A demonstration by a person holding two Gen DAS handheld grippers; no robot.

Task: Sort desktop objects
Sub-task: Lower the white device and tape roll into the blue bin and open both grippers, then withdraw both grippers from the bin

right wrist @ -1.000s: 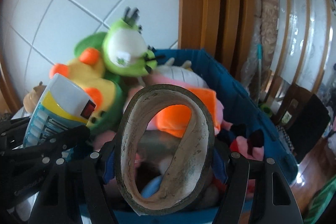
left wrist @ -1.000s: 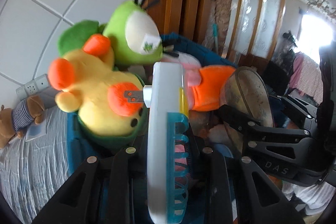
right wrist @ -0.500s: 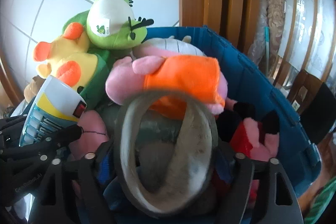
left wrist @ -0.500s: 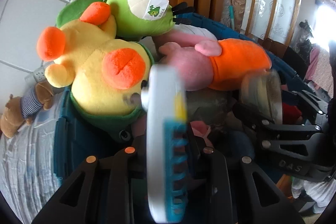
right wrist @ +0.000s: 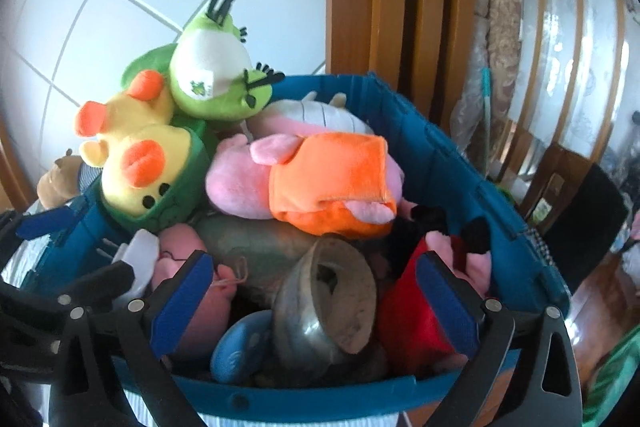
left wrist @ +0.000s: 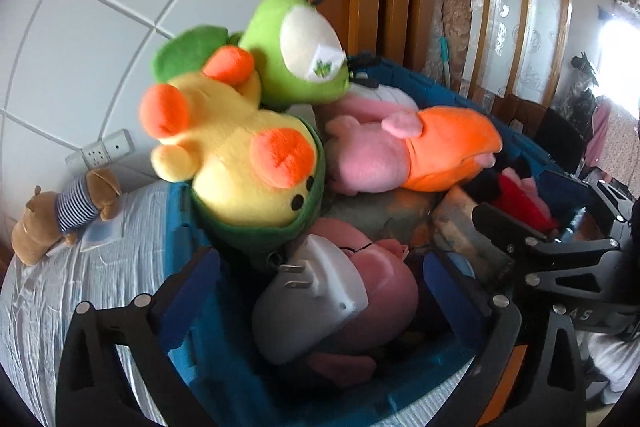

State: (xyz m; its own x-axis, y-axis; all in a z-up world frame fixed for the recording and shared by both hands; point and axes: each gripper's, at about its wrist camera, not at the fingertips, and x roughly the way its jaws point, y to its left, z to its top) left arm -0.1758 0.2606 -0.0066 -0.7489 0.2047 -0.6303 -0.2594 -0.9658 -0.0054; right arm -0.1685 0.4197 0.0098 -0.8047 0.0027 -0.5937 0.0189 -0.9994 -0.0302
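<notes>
Releasing 2 items into blue bin: white plug-in device, lower centre, lying on pink plush; tape roll, lower centre. Left gripper and right gripper opening, pads clear. Next, likely: withdraw, fetch remaining desktop objects.

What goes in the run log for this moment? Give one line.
left claw: opening, white plug-in device dropped | right claw: opening, tape roll dropped | both in blue bin
</notes>
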